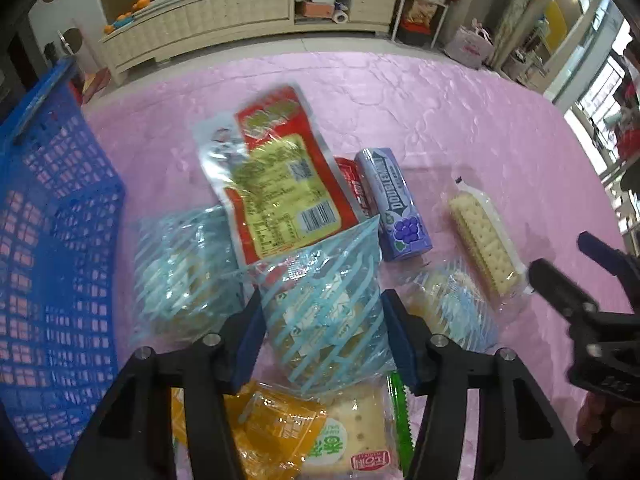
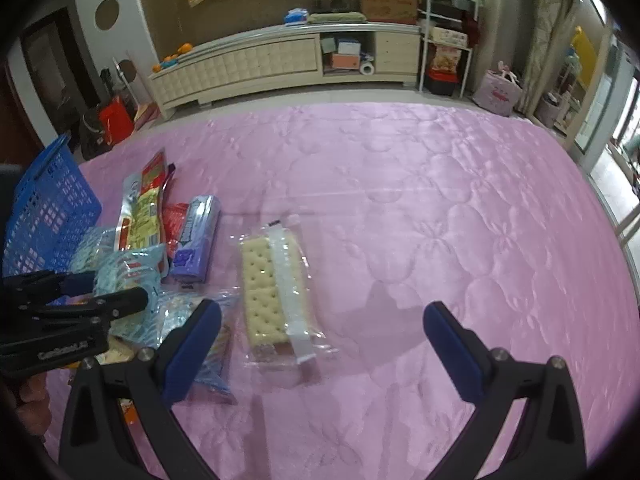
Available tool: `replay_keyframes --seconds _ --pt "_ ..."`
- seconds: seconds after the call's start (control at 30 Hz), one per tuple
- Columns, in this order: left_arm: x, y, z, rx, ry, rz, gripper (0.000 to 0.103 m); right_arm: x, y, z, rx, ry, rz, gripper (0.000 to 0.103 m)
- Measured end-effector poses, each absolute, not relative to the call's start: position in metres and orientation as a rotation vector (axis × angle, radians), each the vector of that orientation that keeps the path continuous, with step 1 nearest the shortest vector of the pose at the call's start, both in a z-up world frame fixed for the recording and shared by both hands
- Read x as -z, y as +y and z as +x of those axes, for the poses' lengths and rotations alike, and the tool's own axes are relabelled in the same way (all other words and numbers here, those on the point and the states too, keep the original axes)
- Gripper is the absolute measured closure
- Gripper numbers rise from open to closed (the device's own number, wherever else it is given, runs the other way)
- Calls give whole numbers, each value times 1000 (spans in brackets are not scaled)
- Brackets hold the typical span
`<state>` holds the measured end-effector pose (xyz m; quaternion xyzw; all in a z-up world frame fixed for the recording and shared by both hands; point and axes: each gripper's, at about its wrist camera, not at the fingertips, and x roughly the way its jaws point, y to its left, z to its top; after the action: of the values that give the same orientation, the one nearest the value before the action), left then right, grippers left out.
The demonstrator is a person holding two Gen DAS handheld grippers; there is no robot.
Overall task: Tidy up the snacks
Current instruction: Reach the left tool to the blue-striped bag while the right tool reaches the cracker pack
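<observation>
Left gripper [image 1: 322,332] jaws pinch the blue-striped snack bag [image 1: 324,312]; right gripper [image 2: 322,344] jaws spread wide

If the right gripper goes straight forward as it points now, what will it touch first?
Probably nothing soon: the right gripper is open over bare pink cloth. The cracker pack lies slightly left of that line.

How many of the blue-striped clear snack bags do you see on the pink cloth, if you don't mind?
3: one between the left gripper fingers, one left of it beside the blue basket at, one to its right. Others may be hidden beneath.
</observation>
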<state>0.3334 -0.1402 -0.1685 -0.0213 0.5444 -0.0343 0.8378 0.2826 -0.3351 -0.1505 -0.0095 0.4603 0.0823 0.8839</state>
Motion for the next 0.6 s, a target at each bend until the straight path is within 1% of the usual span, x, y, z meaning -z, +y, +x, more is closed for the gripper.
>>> replay_keyframes --seconds 0.17,0.37,0.53,0.6 --pt "144 -122 311 22 1048 -81 50 156 -321 291 -178 962 -91 2" --pt "141 -111 304 19 1013 -72 50 170 -315 303 -166 1003 -130 7" --pt "146 -110 300 24 1020 -80 49 184 -309 308 -173 1052 -155 15" --pt "149 -110 296 30 1024 -80 49 188 -308 308 -175 1068 -159 23"
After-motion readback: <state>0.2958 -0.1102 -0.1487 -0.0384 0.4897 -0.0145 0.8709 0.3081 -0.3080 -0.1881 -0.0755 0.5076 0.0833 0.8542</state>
